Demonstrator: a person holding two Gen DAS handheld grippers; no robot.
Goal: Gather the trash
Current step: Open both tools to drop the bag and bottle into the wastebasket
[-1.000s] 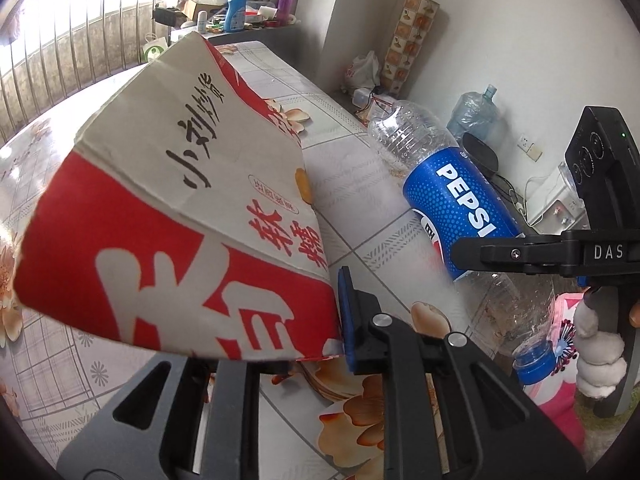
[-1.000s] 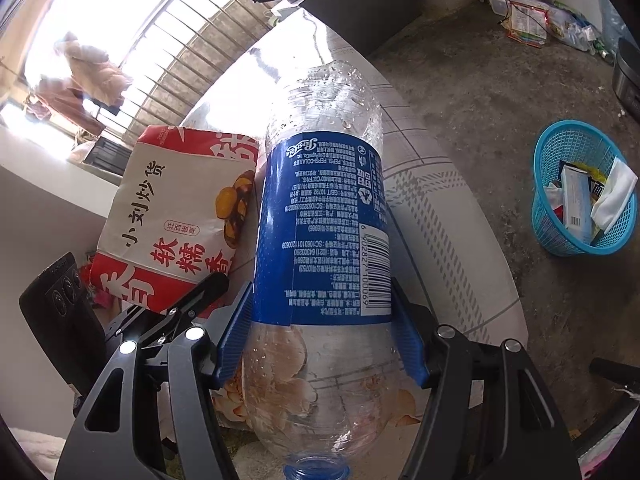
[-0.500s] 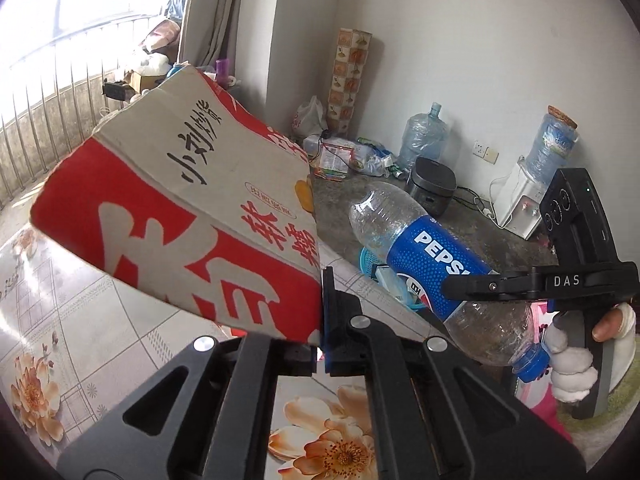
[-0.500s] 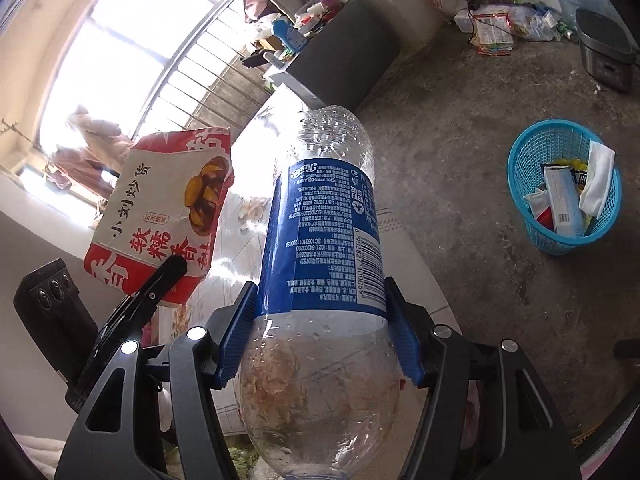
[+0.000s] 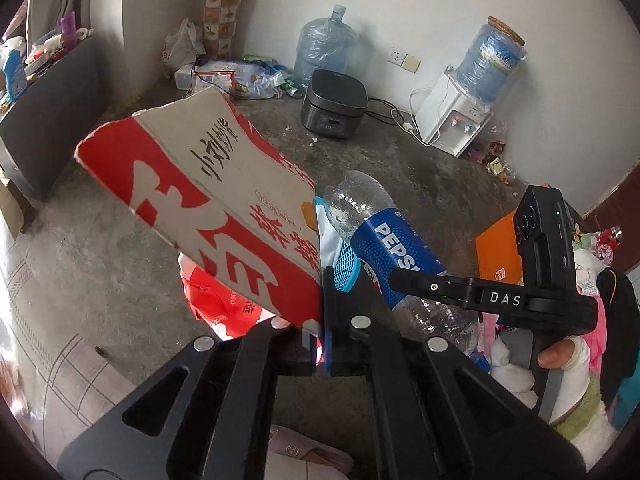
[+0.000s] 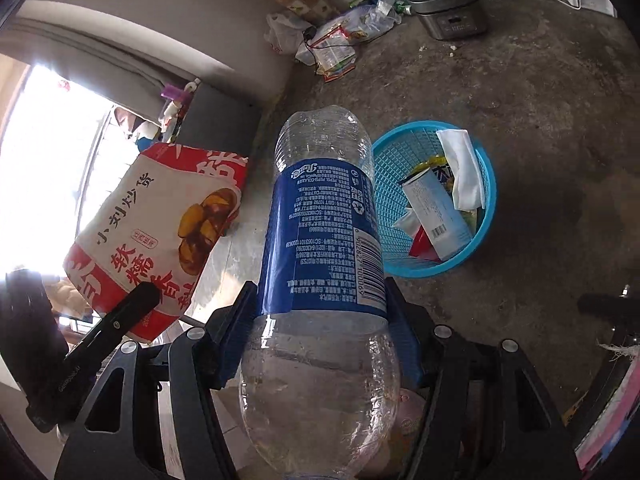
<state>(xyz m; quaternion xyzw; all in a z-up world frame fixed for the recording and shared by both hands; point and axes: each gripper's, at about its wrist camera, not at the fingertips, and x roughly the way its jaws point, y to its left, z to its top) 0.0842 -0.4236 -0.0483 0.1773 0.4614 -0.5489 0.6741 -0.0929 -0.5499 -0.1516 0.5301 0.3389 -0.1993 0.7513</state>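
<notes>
Both hands are loaded and up in the air over the concrete floor (image 6: 540, 80)! The left gripper (image 5: 322, 320) has its jaws squeezed right down on the bottom corner of the red-and-white snack bag (image 5: 208, 208), pinching the thin paper so the bag fans out flat above the fingers. Beside it, the right gripper (image 6: 320, 332) is spread fairly wide, its blue pads pressed against either side of the empty Pepsi bottle (image 6: 320, 240), clamped at the lower edge of the blue label, with the bottle's base pointing away from the camera and its neck end toward it. Take the blue basket (image 6: 486, 184) as the mark: it sits on the floor just beyond and right of the bottle's far end in the right wrist view, already carrying a white carton, a crumpled tissue and some wrappers. The snack bag hangs well left of the basket, with the bottle between the two. Farther back from the basket, a dark rice cooker (image 5: 334, 106) stands by the wall, and a water dispenser (image 5: 452, 120) sits to the cooker's right.
</notes>
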